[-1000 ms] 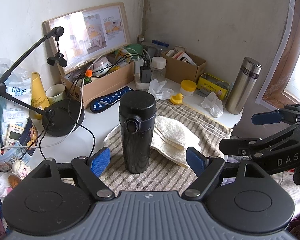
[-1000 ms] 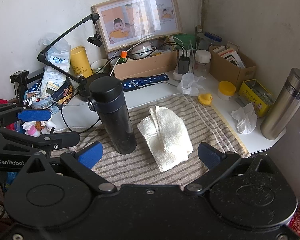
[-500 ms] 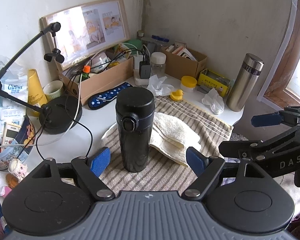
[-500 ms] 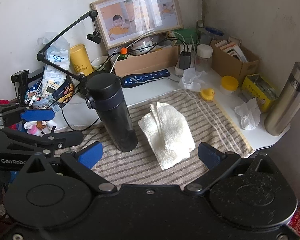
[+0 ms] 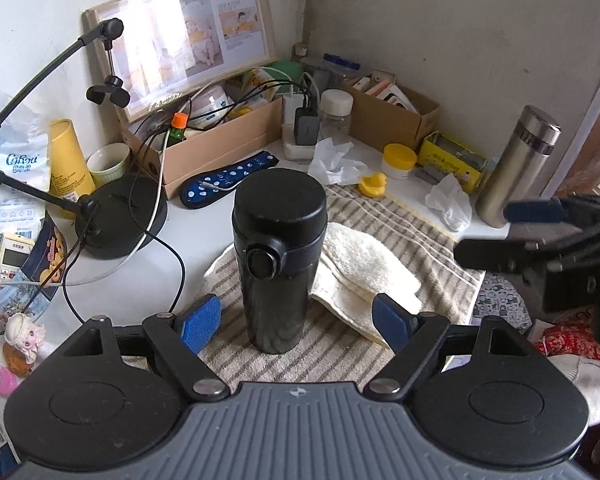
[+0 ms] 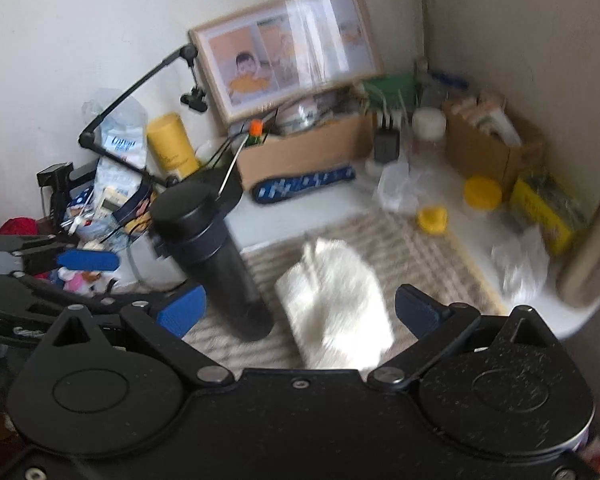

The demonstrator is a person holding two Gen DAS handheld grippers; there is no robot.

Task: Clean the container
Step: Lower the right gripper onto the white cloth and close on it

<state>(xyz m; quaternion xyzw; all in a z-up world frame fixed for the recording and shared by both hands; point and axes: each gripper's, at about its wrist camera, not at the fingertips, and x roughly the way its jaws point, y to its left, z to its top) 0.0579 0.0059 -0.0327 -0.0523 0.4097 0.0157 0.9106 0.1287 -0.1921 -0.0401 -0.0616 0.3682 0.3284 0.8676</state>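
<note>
Your left hand-held gripper [image 5: 296,322] sits low in front of the flask [image 5: 278,256], its blue pads spread wide on either side of the flask's base without touching it — the flask stands centred in the gap, just ahead of the pads. Your right hand-held gripper [image 6: 296,312] is spread just as wide and holds nothing; from its blurred view the flask [image 6: 216,256] is off to the left, near the left pad, while the cloth [image 6: 336,300] lies straight ahead between the pads.

Count on the tabletop [image 5: 204,216]: one black flask, one folded cream cloth [image 5: 364,272], one striped towel [image 5: 412,232] under both, and one steel flask [image 5: 516,168] standing well apart at the far right edge. There are also two cardboard boxes at the back, two crumpled tissues, one yellow duck [image 5: 373,184] and one yellow-lidded jar [image 5: 399,161].

The black flask is upright on the striped towel, with the cloth touching or just beside its right side. It is a tall, glossy black cylinder with a matte black cap shut on top — a band runs round below the cap, with a round push-button latch facing your left camera.
</note>
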